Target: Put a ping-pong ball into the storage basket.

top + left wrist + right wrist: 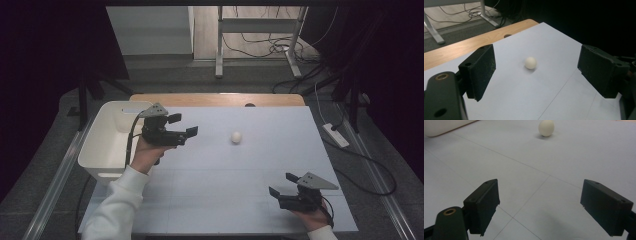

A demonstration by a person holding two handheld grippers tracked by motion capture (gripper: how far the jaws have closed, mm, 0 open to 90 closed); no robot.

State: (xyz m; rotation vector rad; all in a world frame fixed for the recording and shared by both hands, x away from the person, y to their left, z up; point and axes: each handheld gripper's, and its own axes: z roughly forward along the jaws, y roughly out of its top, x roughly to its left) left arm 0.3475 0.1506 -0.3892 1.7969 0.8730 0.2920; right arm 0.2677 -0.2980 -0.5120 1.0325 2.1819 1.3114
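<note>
My left gripper (183, 126) has jaws wide apart, nothing between them, hovering near the worktop's left edge and aimed at the ball (236, 137). My right gripper (284, 184) also has jaws apart, empty, parked low by the front-right corner. The ball sits alone mid-worktop, toward the far edge, well apart from both. My read: approach step for a ball pick, left side. Next: advance, straddle, close gently, since it could roll. White bin (94, 151) hangs off the left edge. Open sheet all round.
</note>
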